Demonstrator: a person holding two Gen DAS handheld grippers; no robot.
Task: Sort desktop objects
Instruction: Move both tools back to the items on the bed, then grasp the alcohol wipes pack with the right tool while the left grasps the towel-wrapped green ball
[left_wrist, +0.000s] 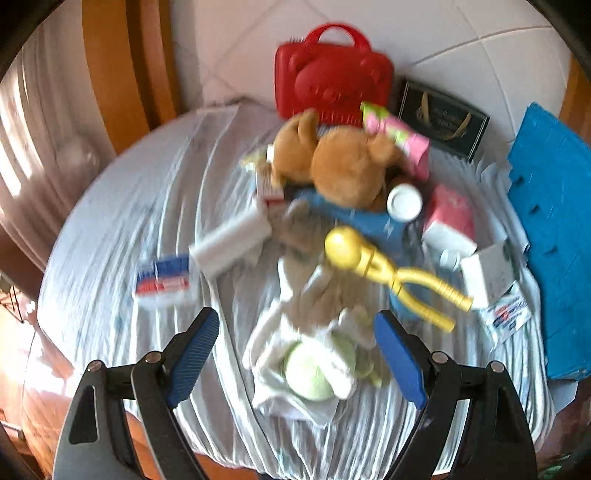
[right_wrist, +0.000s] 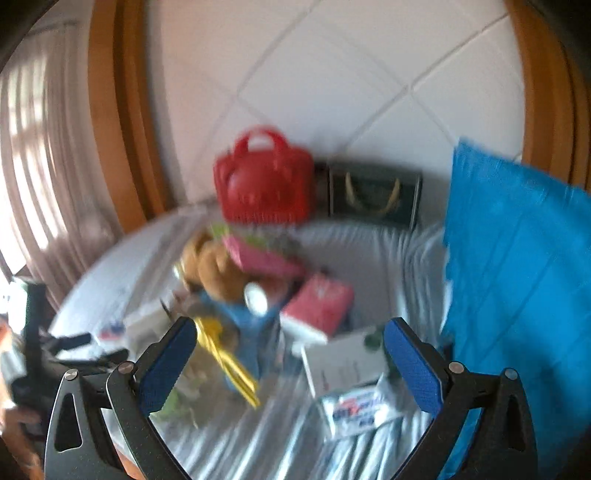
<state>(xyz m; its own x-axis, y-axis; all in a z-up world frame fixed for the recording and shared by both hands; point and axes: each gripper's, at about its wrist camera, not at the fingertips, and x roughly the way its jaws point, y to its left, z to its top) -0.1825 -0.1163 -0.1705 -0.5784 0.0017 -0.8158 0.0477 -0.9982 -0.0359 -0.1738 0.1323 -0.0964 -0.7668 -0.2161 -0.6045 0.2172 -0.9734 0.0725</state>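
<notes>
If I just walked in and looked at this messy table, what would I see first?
Probably the bright red carry case standing at the back against the white wall, and the brown teddy bear lying on top of the pile in the middle. Next, the yellow ball-ended tongs toy in front of the bear, and the big blue crate along the right edge. Both grippers, left and right, are open and empty.

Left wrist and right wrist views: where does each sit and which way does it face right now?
Left wrist: on the left gripper, looking down and forward over the pile; plush bear mid-frame, own open fingers at the bottom.
Right wrist: on the right gripper, further right and lower, blurred; blue panel close on its right, own open fingers below.
Shared: red case, yellow tongs, bear.
</notes>
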